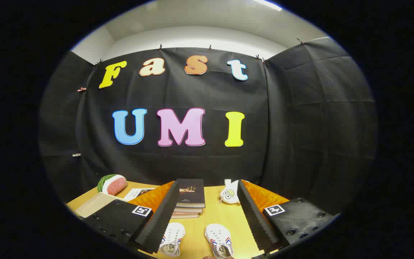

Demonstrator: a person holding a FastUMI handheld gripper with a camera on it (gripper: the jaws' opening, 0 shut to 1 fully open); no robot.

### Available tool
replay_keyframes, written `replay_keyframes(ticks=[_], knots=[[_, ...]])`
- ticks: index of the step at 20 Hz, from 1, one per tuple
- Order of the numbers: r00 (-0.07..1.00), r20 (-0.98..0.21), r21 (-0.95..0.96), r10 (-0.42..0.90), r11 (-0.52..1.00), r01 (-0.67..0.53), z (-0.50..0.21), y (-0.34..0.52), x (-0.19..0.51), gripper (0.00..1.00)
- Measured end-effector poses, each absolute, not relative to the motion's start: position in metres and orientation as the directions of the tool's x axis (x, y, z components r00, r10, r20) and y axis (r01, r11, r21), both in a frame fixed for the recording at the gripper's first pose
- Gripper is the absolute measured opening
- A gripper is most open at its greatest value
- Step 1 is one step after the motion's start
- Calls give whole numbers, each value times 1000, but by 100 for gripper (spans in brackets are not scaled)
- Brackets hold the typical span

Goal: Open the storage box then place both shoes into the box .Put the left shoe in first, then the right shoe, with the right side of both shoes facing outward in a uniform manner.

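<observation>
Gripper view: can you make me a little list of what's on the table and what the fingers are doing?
gripper: open, fingers spread wide, holding nothing
shoes: two white ones with striped sides, left shoe and right shoe, side by side between the fingers
books: a stack with a dark cover on top, beyond the shoes
watermelon toy: at the table's far edge, beside the wall
white toy: has eyes, beside the books
table: wood
box: cannot tell

White shoes (196,242) with red-blue stripes; dark-covered book stack (189,198); green-rinded pink watermelon toy (111,184); yellow table (225,219).
</observation>
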State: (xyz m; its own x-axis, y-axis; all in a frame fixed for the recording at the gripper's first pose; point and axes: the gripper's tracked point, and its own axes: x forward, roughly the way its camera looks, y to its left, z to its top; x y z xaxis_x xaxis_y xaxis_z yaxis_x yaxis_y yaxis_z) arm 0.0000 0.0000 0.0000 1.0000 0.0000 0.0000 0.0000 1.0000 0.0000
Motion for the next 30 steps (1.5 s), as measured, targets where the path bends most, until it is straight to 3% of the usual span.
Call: replay_keyframes(ticks=[20,30], knots=[[1000,12,-41,-3,999,4,9,65,-22,97],[985,-167,70,47,997,-36,-34,87,-24,98]])
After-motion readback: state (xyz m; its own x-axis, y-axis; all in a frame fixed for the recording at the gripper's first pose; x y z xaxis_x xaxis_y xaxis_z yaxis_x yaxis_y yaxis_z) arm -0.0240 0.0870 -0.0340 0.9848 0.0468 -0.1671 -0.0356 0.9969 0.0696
